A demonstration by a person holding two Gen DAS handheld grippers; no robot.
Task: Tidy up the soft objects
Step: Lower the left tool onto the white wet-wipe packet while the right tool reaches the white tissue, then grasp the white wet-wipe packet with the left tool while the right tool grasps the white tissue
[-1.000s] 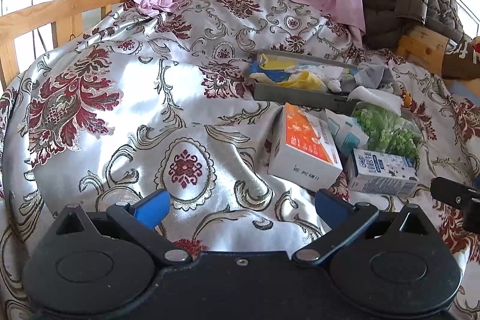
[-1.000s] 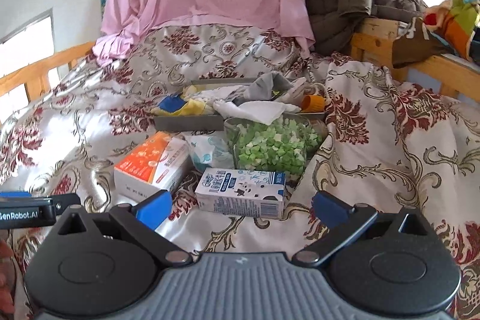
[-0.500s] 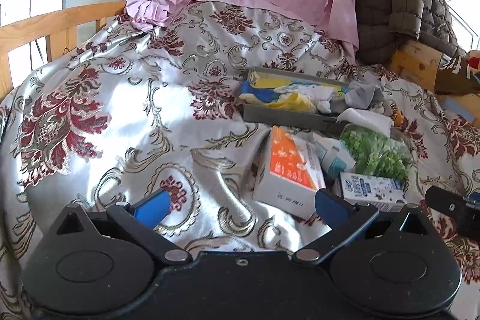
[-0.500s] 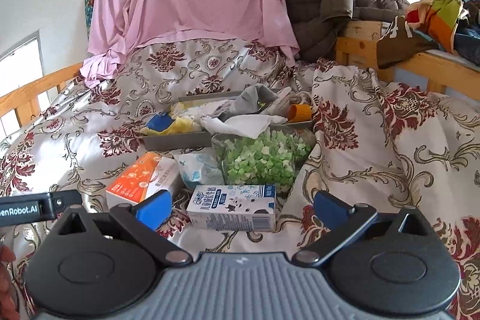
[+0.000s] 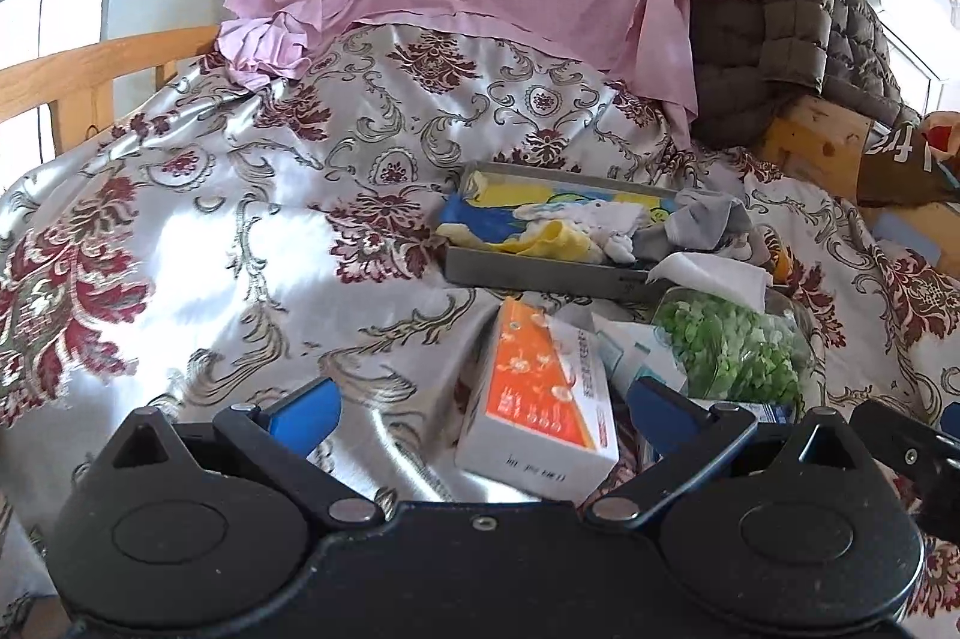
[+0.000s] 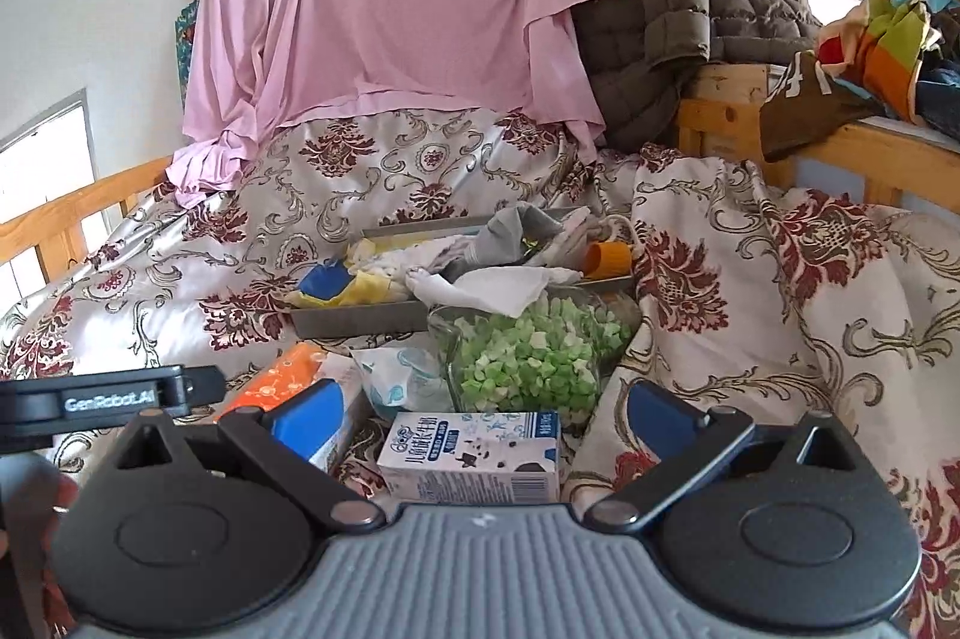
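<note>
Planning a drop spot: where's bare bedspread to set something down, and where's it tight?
Free: the bedspread left of the grey tray and orange box, toward the wooden rail; also right of the green-bead bowl. Crowded: tray, bowl, orange box, tissue pack and milk carton sit packed together.

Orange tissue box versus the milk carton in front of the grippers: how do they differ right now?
The orange tissue box is orange and white on top; the milk carton is white and pale blue with cartoon print. The tissue box looks clearly larger than the carton. The tissue box sits before the left gripper, the carton before the right gripper. Both lie flat on the bedspread, ungripped.
</note>
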